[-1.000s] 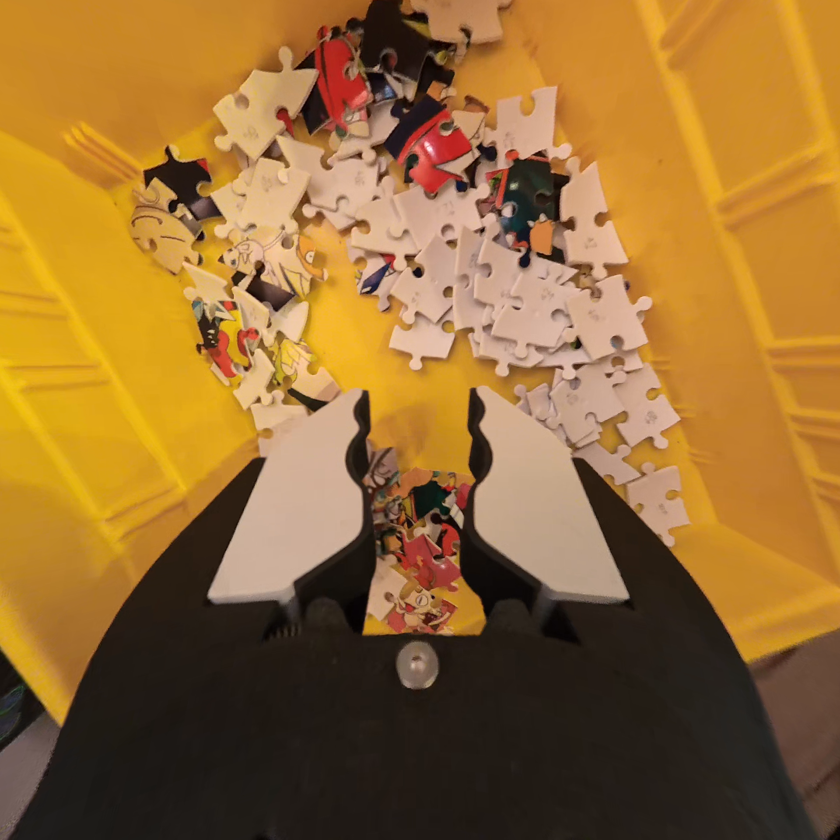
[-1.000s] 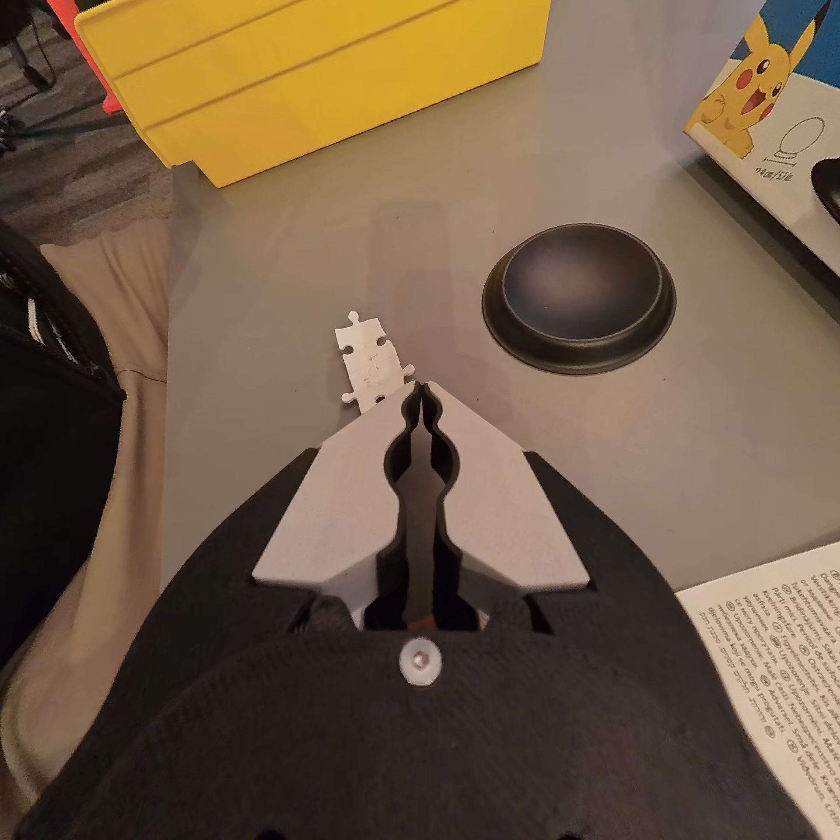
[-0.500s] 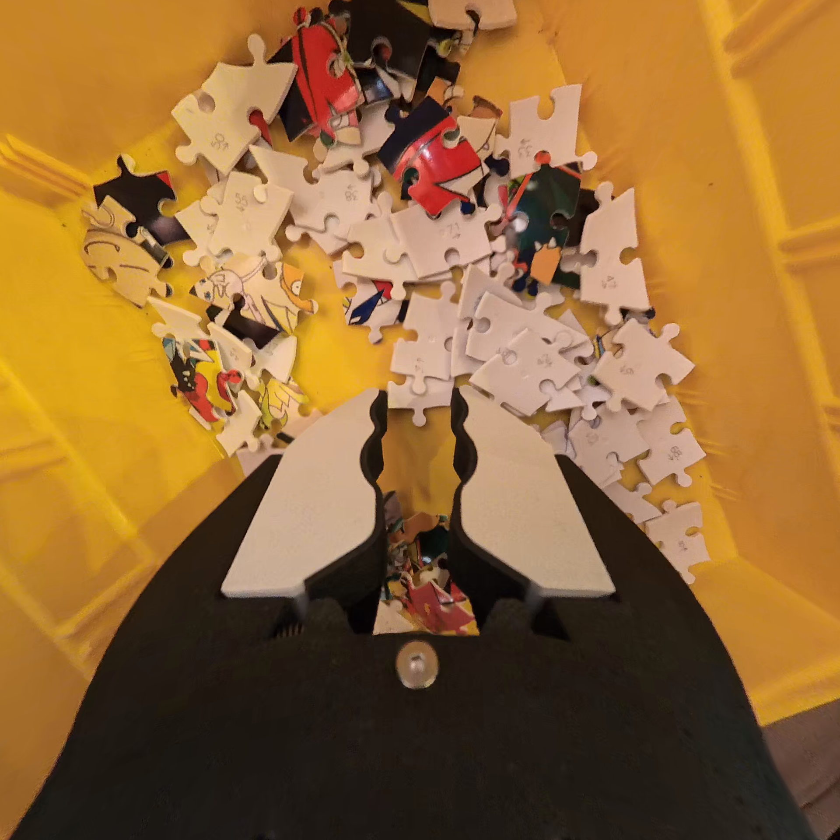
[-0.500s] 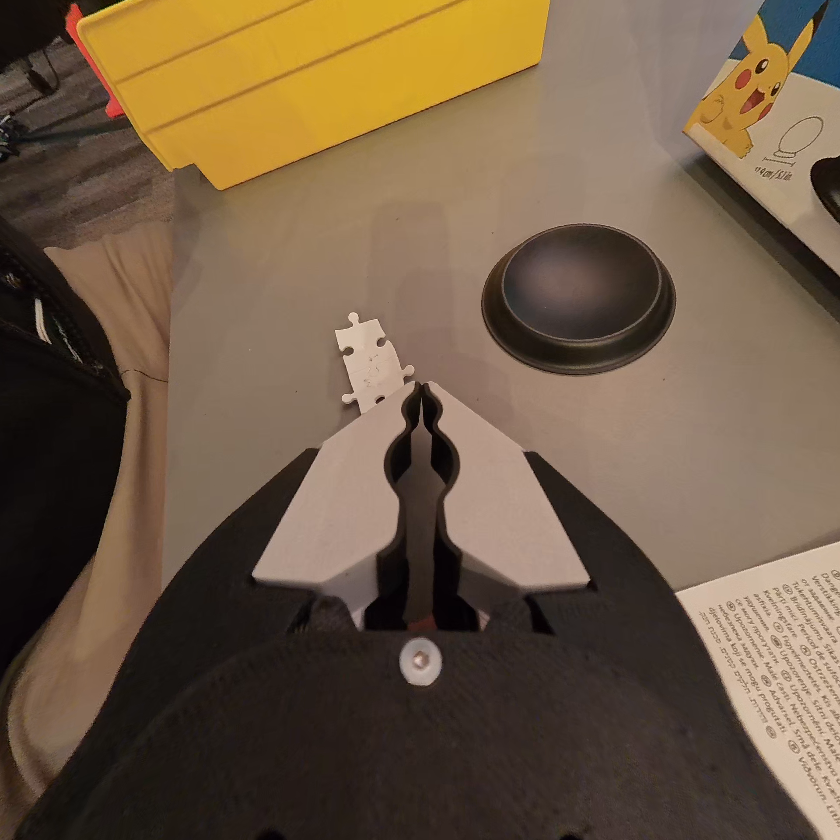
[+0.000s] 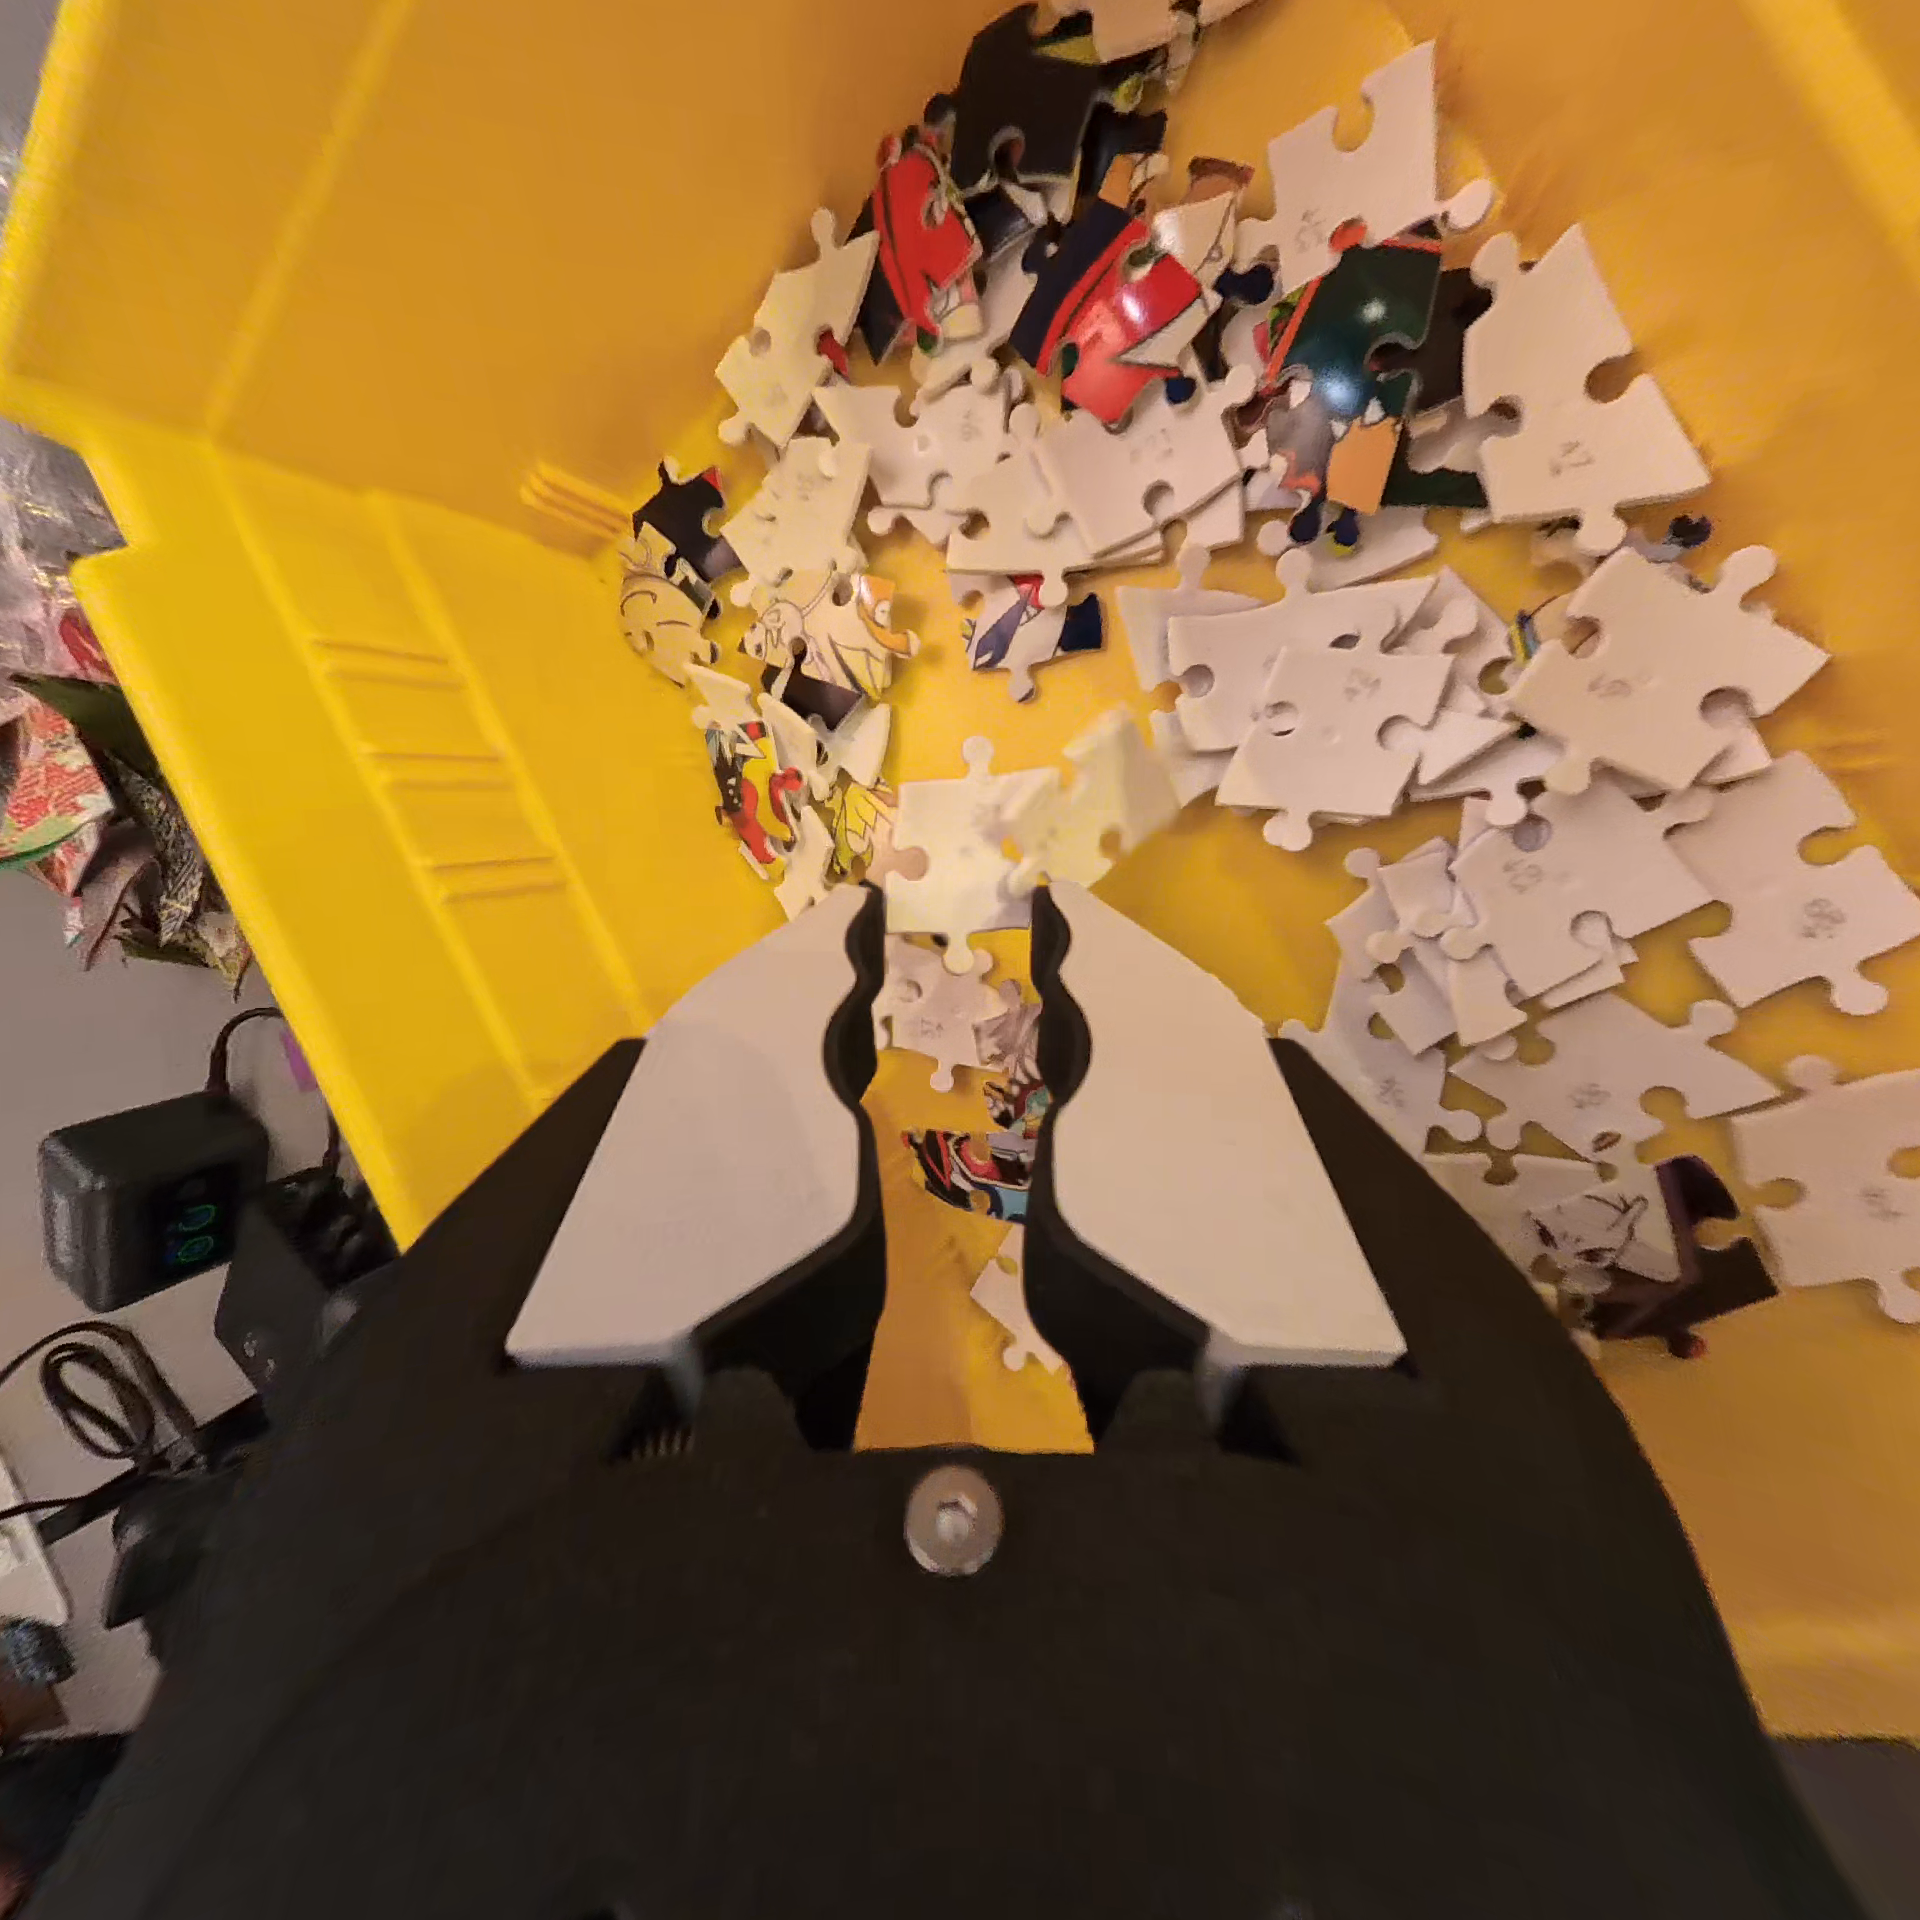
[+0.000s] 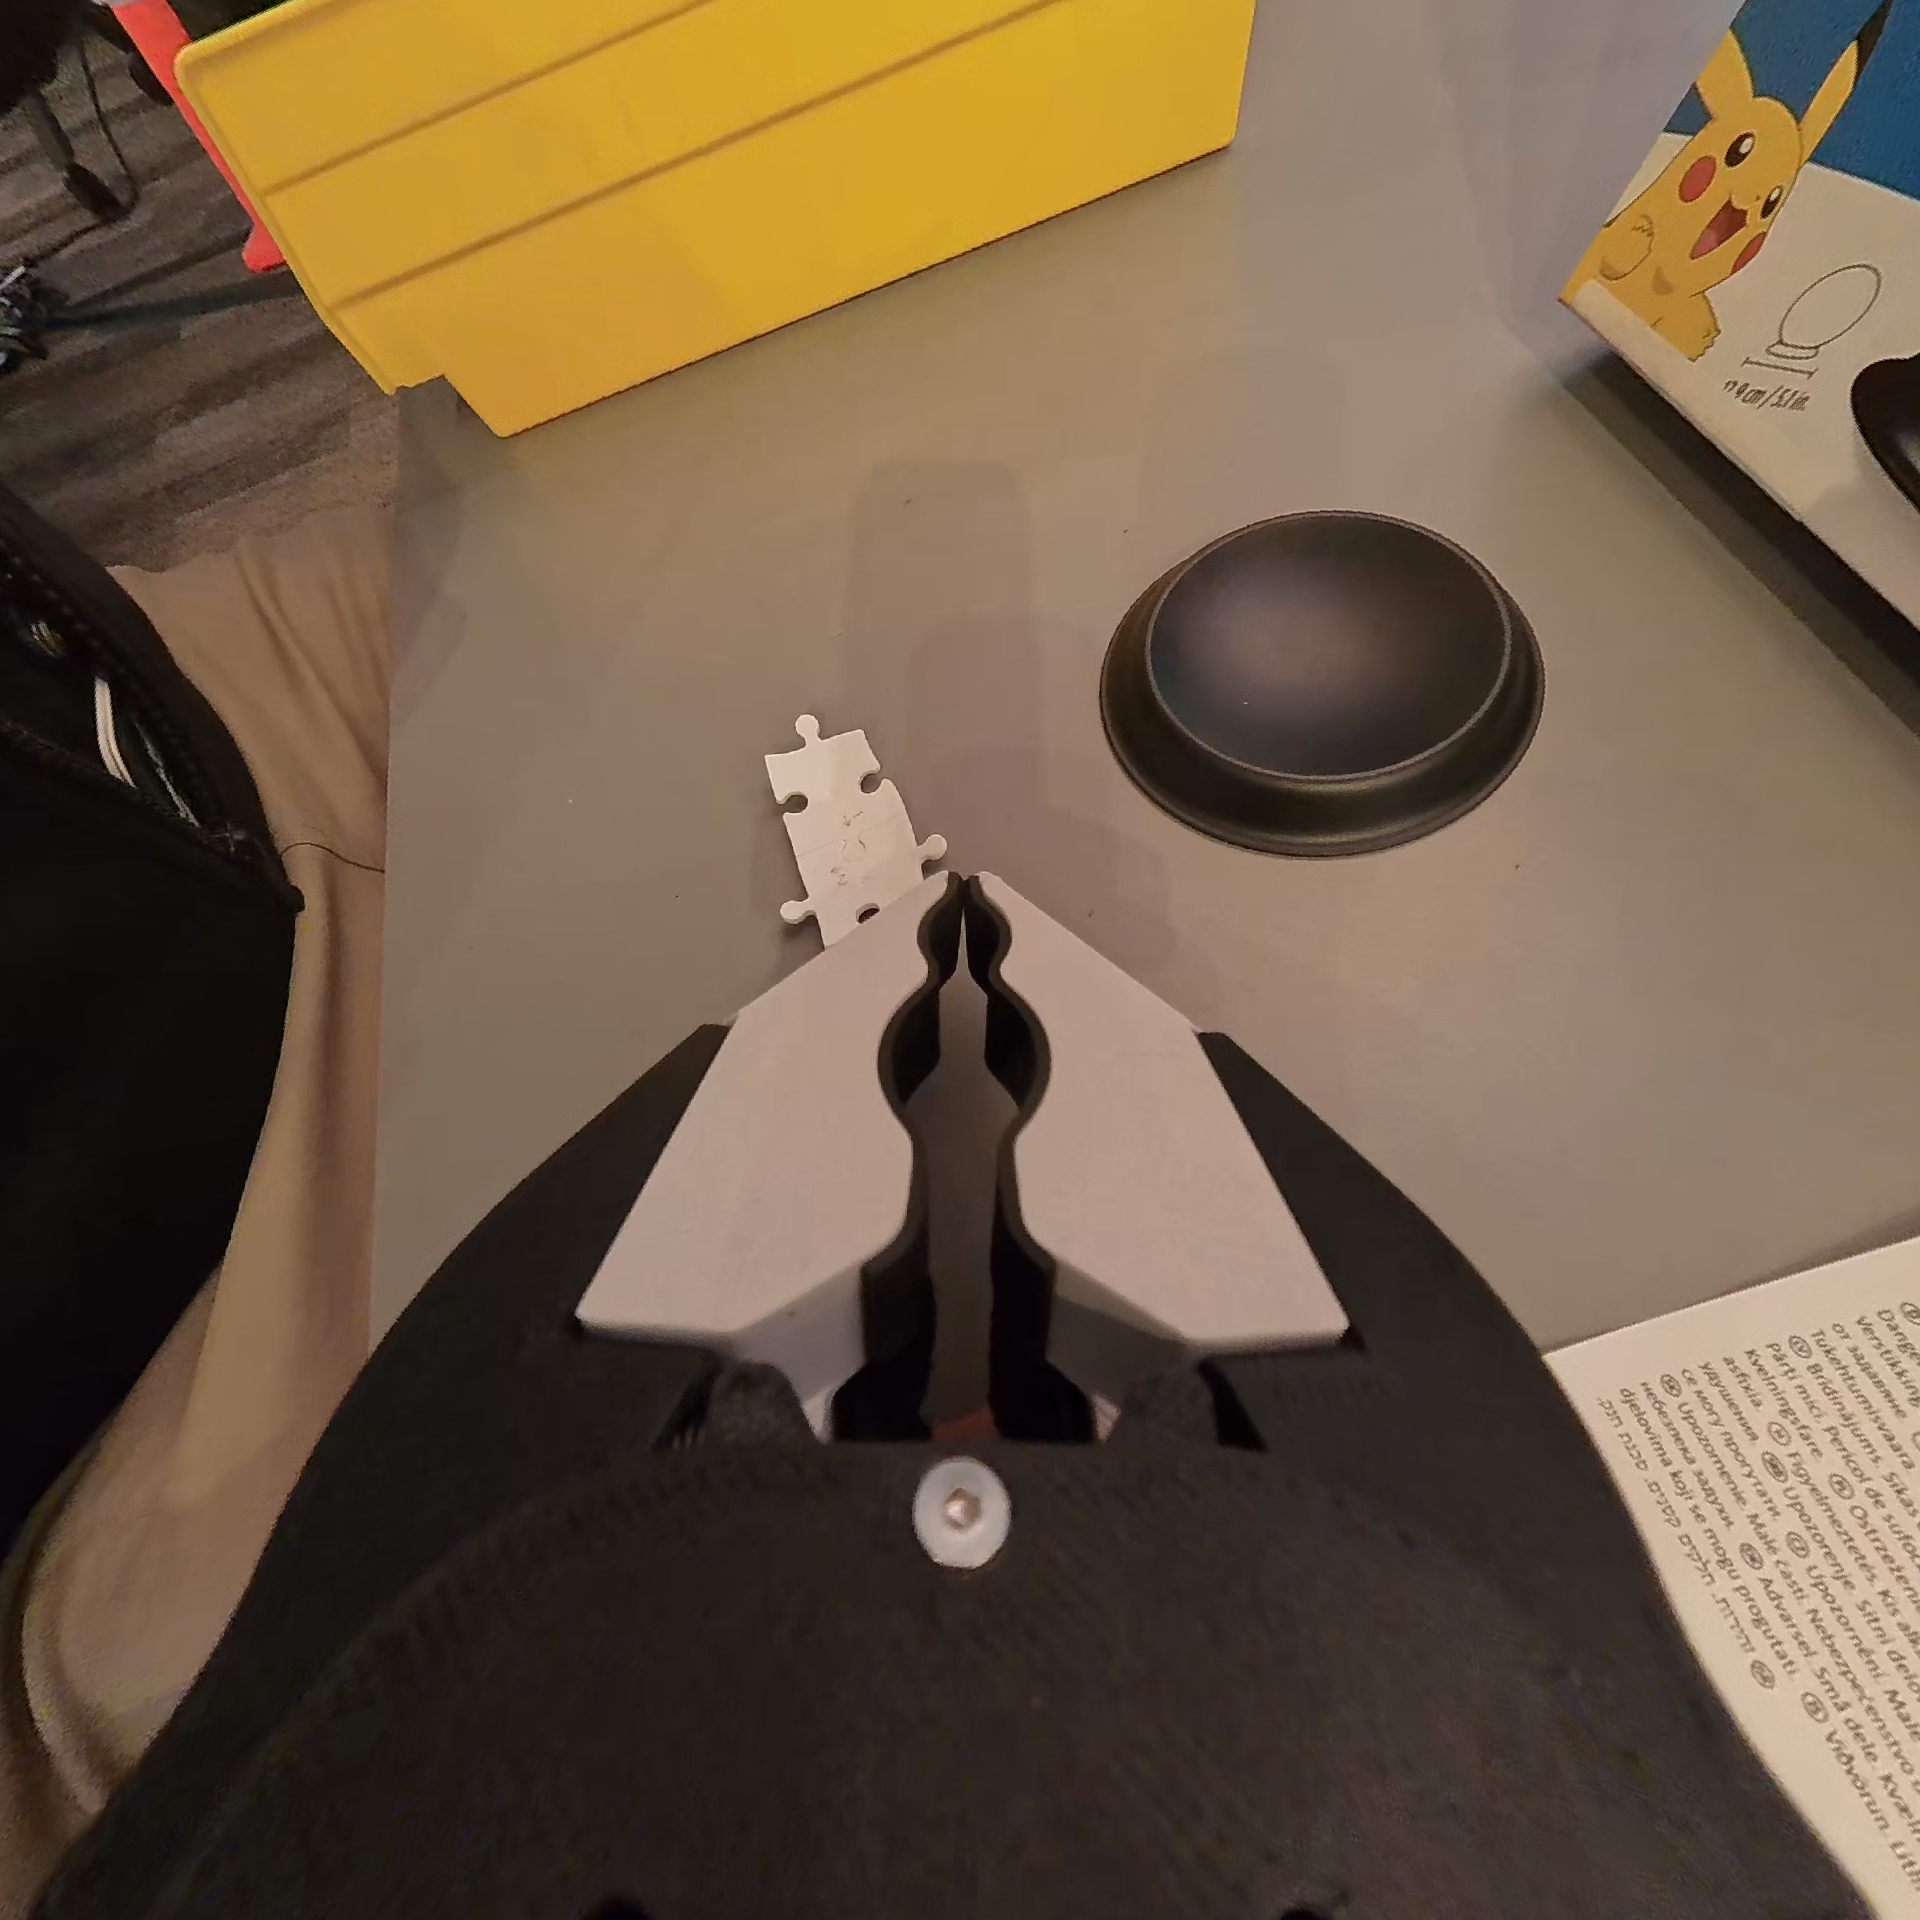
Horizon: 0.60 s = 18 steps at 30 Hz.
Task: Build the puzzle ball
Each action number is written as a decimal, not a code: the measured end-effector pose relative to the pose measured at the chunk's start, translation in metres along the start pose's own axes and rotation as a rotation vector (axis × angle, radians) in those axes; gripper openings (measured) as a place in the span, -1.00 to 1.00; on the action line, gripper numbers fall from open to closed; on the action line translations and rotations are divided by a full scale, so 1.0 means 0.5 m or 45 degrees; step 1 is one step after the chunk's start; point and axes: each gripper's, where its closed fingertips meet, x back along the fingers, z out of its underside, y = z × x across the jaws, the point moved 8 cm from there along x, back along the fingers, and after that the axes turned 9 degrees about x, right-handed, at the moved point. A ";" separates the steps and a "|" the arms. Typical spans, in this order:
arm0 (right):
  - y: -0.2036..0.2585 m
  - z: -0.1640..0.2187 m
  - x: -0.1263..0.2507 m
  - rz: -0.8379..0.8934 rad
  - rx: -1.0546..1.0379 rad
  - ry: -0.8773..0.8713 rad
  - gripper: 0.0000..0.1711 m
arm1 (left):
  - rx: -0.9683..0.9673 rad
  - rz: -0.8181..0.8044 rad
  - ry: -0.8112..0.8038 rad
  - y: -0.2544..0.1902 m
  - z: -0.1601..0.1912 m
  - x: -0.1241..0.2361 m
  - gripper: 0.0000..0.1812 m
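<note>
My left gripper (image 5: 956, 904) is inside the yellow bin (image 5: 416, 312), shut on a white puzzle piece (image 5: 951, 857) pinched between its tips. A second white piece (image 5: 1117, 784) hangs at its right edge. Many loose pieces (image 5: 1351, 675), white-backed or printed, lie on the bin floor below. My right gripper (image 6: 961, 883) is shut and empty over the grey table (image 6: 1351, 1039). Two joined white pieces (image 6: 842, 821) lie on the table just left of its tips, partly hidden by the left finger. The black round ball stand (image 6: 1320, 675) sits to the right.
The yellow bin (image 6: 727, 187) stands at the table's far left. A printed box (image 6: 1766, 208) is at the far right, a paper leaflet (image 6: 1766, 1507) at the near right. A person's beige trouser leg (image 6: 208, 1039) is beyond the table's left edge. Cables and a charger (image 5: 145, 1195) lie outside the bin. There is about 35 cm between the tips of the two grippers.
My left gripper has closed on a white piece and pulled back and up from the pile, so the bin's left wall and rim now show. The right gripper has not moved.
</note>
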 end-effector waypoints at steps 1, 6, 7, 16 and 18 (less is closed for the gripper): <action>0.000 0.000 0.000 0.001 0.000 -0.002 -1.00 | 0.018 0.005 -0.028 0.003 -0.003 0.002 -0.70; 0.000 0.000 0.001 0.003 0.004 -0.008 -1.00 | 0.103 0.084 -0.068 0.019 -0.002 0.008 -0.70; 0.000 0.000 0.002 0.003 0.004 -0.010 -1.00 | 0.119 0.104 -0.071 0.020 -0.002 0.010 -0.70; 0.001 -0.001 0.004 0.003 0.008 -0.022 -1.00 | 0.252 0.260 0.021 0.005 -0.013 -0.008 -0.55; 0.001 -0.002 0.005 0.008 0.009 -0.028 -1.00 | 0.349 0.254 0.089 0.014 0.001 -0.007 -0.45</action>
